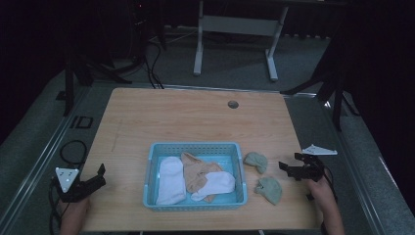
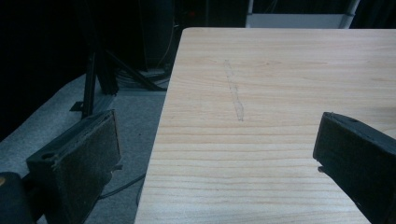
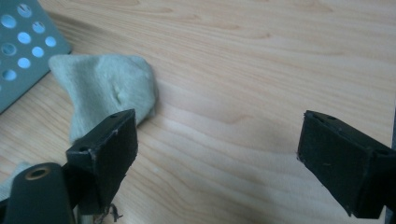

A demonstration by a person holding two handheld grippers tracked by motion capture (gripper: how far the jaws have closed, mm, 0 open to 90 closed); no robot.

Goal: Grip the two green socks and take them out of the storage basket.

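High view: a blue basket (image 1: 151, 169) sits near the front middle of the wooden worktop (image 1: 195, 117), holding two white socks (image 1: 170, 180) and a tan one (image 1: 195, 171) heaped together. Two green socks lie on the bare wood to the basket's right: one (image 1: 256, 161) just beside its far right corner, the other (image 1: 269, 189) nearer the front edge. The right tongs (image 1: 289, 169) hover to the right of these two, near them but not touching, jaws spread and holding nothing. The left tongs (image 1: 101, 175) hang over the worktop's left front edge, well apart from the basket, also spread and empty.

Right gripper view: the farther green sock (image 3: 105, 91) lies past the left jaw, next to the basket's perforated wall (image 3: 23, 51), with bare wood between the jaws.

Left gripper view: the jaws stand wide over the worktop's left edge (image 2: 161, 135), grey floor (image 2: 126, 121) beyond.
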